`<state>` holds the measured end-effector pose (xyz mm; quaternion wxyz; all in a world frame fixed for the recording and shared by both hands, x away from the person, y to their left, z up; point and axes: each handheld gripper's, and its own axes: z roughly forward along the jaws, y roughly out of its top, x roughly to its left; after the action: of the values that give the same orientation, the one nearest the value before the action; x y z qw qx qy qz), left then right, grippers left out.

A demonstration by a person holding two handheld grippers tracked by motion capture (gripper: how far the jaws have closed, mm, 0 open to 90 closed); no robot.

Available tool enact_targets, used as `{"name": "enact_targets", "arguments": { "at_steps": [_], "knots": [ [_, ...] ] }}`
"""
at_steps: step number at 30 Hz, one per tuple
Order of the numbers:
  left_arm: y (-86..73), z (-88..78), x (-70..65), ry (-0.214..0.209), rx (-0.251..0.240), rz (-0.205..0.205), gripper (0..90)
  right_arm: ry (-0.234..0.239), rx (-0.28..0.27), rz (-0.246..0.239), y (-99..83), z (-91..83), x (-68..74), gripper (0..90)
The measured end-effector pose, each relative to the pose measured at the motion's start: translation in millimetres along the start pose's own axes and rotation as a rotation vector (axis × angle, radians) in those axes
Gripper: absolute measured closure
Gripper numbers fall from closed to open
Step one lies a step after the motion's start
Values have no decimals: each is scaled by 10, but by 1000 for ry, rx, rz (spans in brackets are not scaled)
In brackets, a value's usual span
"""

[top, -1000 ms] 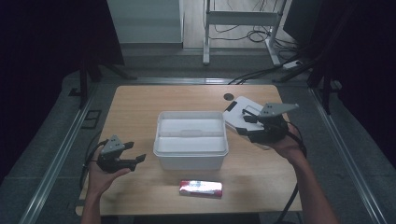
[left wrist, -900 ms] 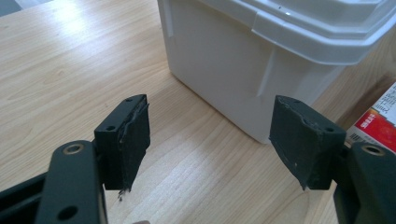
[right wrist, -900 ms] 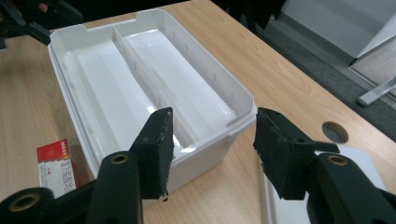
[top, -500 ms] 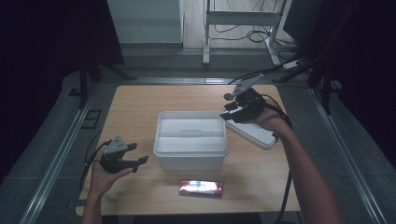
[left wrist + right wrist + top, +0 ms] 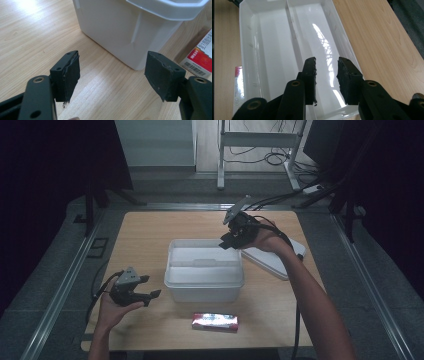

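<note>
From the high view, your right gripper (image 5: 227,241) hovers at the far right corner of the white bin (image 5: 204,270), its lid (image 5: 280,260) lying just right of the bin, while your left gripper (image 5: 150,295) waits wide open, left of the bin. The left gripper view shows the bin (image 5: 120,32) ahead and a red packet (image 5: 201,58) beyond. In the right gripper view your jaws have just been closing, still parted, holding nothing, over the bin (image 5: 247,50); its long axis runs away from you. You seem to be checking the empty bin; loading the packet likely follows.
</note>
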<state>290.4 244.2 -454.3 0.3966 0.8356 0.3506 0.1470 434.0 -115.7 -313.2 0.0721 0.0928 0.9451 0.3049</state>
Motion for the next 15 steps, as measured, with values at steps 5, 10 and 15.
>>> {"name": "enact_targets", "arguments": {
  "at_steps": [5, 10, 15],
  "knots": [
    [-1, 3, -1, 1, 6, 1, 282, 5, 15, -15, 51, 42, -11, 693],
    [-1, -3, 0, -4, 9, 1, 282, 17, 27, -33, 104, 81, -22, 709],
    [-3, 13, 0, 4, 21, -5, 282, 40, 52, -69, 192, 128, -5, 727]
  ]
}}
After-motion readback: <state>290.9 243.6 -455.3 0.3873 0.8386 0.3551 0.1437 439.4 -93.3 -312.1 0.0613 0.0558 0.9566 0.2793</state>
